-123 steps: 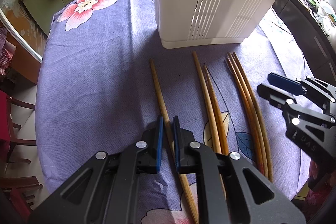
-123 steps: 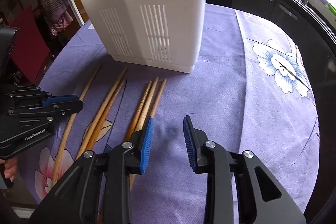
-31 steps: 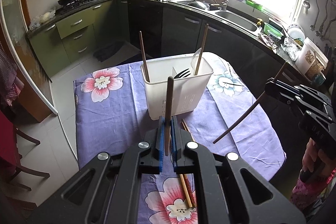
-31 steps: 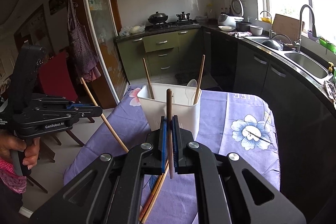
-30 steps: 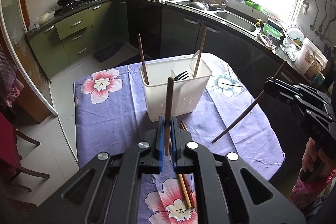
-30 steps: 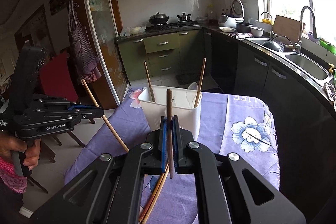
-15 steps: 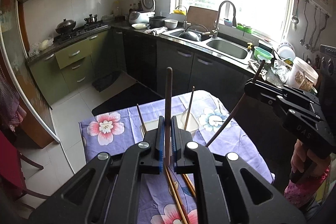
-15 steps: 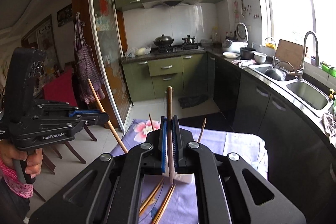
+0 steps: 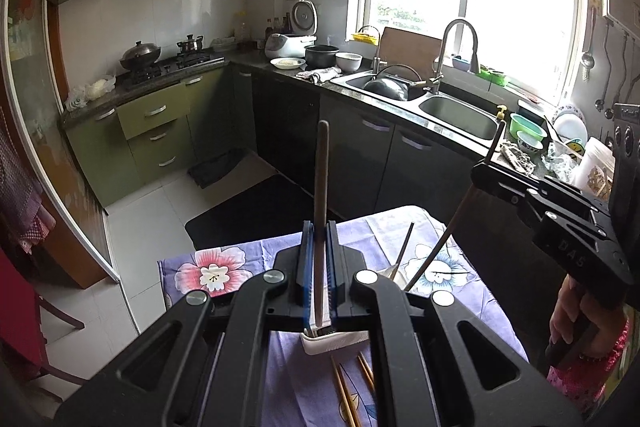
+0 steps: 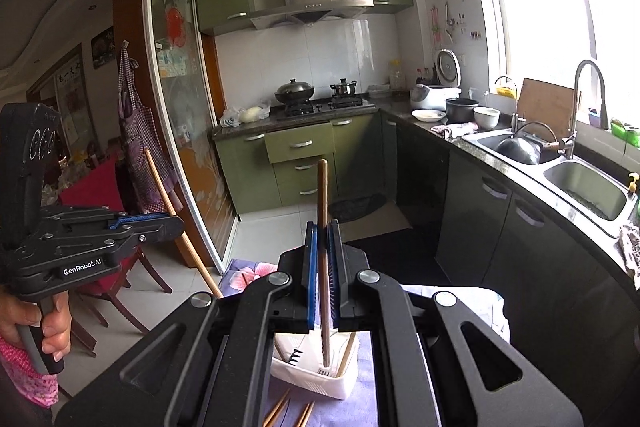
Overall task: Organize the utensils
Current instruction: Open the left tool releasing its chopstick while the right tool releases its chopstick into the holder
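In the left wrist view my left gripper (image 9: 319, 227) is shut on a brown wooden chopstick (image 9: 322, 167) that stands upright between the blue pads. Below it, mostly hidden, sits the white utensil holder (image 9: 336, 341). At the right, my right gripper (image 9: 480, 173) grips a slanted chopstick (image 9: 452, 235). In the right wrist view the right gripper (image 10: 322, 227) is shut on its upright chopstick (image 10: 322, 187), high over the holder (image 10: 320, 377), which contains a fork (image 10: 294, 355). The left gripper (image 10: 178, 223) shows at the left with its chopstick (image 10: 164, 195).
Loose chopsticks (image 9: 344, 391) lie on the purple floral tablecloth (image 9: 224, 267) in front of the holder. A dark counter with a sink (image 9: 460, 115) runs along the right. Red chairs (image 10: 92, 195) stand left of the table. A person's hand (image 10: 48, 323) holds the left gripper's handle.
Both grippers have risen well above the table, each still shut on its chopstick. The holder has dropped low in both views and looks smaller.
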Tool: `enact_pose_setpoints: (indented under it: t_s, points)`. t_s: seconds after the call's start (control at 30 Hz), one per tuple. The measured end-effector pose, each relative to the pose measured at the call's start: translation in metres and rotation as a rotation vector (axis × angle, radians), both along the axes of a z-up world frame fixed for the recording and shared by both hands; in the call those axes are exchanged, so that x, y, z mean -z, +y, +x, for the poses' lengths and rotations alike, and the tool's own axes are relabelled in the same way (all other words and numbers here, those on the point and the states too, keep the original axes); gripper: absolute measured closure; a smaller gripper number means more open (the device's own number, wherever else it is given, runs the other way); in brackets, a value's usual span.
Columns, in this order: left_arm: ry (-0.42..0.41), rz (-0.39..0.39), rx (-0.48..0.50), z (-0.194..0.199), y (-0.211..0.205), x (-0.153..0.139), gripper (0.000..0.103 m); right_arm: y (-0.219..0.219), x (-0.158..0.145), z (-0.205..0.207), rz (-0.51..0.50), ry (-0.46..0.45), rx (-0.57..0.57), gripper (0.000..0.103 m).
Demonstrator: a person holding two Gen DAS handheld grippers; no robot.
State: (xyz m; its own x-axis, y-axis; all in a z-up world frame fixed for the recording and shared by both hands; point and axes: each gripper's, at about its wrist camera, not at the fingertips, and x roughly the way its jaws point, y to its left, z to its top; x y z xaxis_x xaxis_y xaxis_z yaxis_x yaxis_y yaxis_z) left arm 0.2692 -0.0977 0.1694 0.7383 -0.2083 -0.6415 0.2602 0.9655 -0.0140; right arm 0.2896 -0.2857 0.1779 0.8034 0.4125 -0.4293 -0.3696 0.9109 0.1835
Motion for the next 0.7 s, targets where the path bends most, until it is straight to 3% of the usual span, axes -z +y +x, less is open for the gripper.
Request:
enact_pose_setpoints:
  t_s: [0.47, 0.7]
  points:
    - [0.180, 0.056, 0.006, 0.022, -0.004, 0.085, 0.097, 0.018, 0.101, 0.034, -0.048, 0.146, -0.031, 0.097]
    - [0.214, 0.049, -0.006, 0.019, 0.004, 0.101, 0.096, 0.025, 0.123, 0.031, -0.076, 0.172, -0.035, 0.096]
